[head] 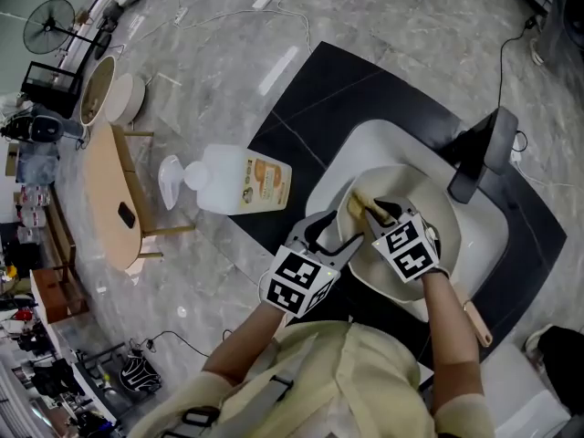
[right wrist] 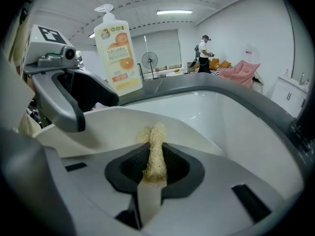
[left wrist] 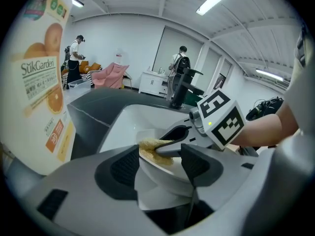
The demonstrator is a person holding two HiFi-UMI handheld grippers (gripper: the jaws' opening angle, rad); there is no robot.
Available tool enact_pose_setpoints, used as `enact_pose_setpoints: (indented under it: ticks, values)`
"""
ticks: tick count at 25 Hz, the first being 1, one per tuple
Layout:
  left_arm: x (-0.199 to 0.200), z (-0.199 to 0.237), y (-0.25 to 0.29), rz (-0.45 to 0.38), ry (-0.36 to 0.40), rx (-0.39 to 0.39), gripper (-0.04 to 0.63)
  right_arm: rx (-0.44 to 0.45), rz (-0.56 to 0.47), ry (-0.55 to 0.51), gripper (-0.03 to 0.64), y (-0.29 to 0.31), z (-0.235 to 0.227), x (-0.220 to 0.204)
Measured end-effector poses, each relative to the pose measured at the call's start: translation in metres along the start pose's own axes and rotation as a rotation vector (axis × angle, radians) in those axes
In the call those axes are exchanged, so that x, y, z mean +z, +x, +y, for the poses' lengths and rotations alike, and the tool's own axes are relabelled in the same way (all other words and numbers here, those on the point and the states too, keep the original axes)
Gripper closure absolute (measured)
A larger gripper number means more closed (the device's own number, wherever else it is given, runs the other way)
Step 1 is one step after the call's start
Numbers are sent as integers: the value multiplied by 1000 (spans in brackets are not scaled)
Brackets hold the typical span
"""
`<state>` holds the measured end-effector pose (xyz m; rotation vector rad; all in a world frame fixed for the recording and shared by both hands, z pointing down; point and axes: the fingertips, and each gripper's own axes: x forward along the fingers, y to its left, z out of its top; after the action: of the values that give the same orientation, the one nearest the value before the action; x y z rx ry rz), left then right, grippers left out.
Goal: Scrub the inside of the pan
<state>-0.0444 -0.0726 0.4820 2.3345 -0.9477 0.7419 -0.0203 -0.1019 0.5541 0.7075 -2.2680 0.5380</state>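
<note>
A cream pan sits in the white sink, its handle pointing toward me. My left gripper is shut on the pan's near rim; in the left gripper view the rim lies pinched between the jaws of this gripper. My right gripper is shut on a tan scrub pad held against the pan's inside. In the right gripper view the pad stands upright between the dark pads of the right gripper, over the pan's inner wall.
A dish soap bottle with a pump stands on the black counter left of the sink. A black faucet rises at the sink's far right. A wooden stool and a fan stand on the floor. People are standing far off in the room.
</note>
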Motion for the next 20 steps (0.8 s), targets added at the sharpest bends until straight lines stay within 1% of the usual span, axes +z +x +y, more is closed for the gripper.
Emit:
enact_pose_setpoints:
  ticks: [2, 5, 11, 16, 20]
  values:
    - [-1, 0, 1, 5, 11, 7, 325, -25, 7, 13, 538, 5, -8, -3]
    - [-2, 1, 2, 13, 35, 15, 325, -87, 26, 16, 538, 11, -26, -7]
    - [-2, 2, 4, 25, 42, 22, 327, -191, 82, -28, 538, 18, -53, -17]
    - [-3, 2, 4, 36, 64, 33, 327, -288, 149, -79, 538, 19, -71, -31]
    - [-3, 0, 4, 48, 83, 32, 327, -368, 234, -114, 538, 12, -89, -50]
